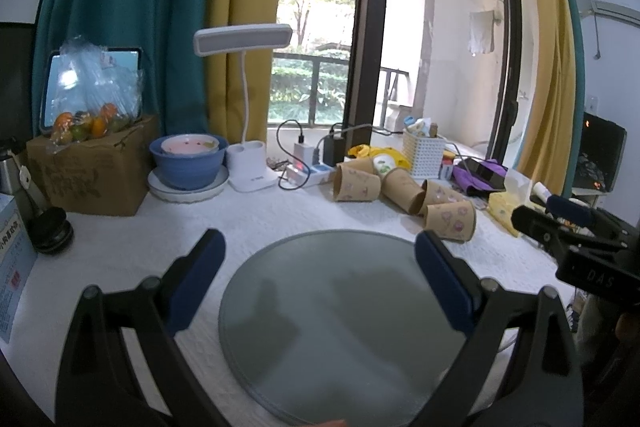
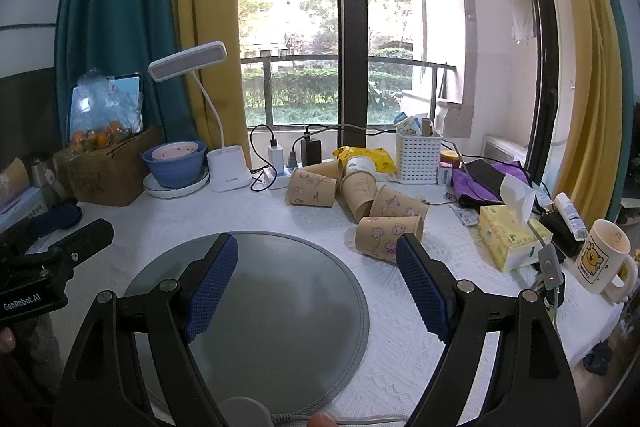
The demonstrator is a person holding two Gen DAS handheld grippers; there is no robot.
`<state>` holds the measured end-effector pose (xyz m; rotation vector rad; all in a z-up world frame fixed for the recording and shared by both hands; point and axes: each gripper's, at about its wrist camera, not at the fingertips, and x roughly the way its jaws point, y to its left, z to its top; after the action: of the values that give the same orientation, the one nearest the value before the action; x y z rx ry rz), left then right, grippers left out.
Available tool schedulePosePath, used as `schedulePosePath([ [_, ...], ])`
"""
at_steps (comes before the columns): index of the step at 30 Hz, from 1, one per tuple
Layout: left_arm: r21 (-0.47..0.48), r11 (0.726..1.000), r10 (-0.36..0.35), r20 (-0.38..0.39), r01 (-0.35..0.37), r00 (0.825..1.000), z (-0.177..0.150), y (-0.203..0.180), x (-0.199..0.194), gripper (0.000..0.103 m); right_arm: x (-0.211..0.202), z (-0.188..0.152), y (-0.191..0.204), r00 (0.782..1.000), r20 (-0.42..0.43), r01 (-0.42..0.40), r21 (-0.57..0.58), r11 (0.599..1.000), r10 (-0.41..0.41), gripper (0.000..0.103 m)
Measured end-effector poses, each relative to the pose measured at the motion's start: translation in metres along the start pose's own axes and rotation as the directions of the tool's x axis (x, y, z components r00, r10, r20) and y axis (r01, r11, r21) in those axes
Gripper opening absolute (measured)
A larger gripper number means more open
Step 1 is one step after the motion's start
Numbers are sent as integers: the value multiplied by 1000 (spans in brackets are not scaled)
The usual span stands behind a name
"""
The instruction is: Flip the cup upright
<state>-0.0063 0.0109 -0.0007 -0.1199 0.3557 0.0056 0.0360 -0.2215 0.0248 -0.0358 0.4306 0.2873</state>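
Several brown paper cups with cartoon prints lie on their sides in a heap on the white table, behind and right of a round grey mat (image 1: 340, 323). The nearest cup (image 1: 450, 221) lies by the mat's far right edge; it also shows in the right wrist view (image 2: 386, 238). The mat shows there too (image 2: 256, 291). My left gripper (image 1: 320, 279) is open and empty above the mat. My right gripper (image 2: 316, 279) is open and empty, its right fingertip (image 2: 408, 251) just in front of the nearest cup.
A white lamp (image 2: 224, 171), a blue bowl on plates (image 2: 174, 165), a cardboard box with fruit (image 2: 104, 171), a power strip with chargers (image 2: 288, 163), a white basket (image 2: 418, 159), a tissue box (image 2: 510, 235) and a mug (image 2: 604, 257) ring the table.
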Motion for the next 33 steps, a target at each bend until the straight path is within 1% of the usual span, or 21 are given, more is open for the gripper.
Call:
schedulePosePath([
  [23, 4, 1000, -2, -8, 2, 1000, -1, 3, 4, 97, 3, -2, -3, 1000, -5, 0, 4, 1000, 0, 84],
  [28, 13, 1000, -16, -34, 16, 999, -2, 1, 16, 97, 15, -4, -11, 1000, -20, 9, 11, 1000, -9, 84],
  [33, 22, 998, -49, -95, 51, 994, -3, -6, 46, 97, 40, -7, -31, 998, -51, 26, 36, 999, -24, 84],
])
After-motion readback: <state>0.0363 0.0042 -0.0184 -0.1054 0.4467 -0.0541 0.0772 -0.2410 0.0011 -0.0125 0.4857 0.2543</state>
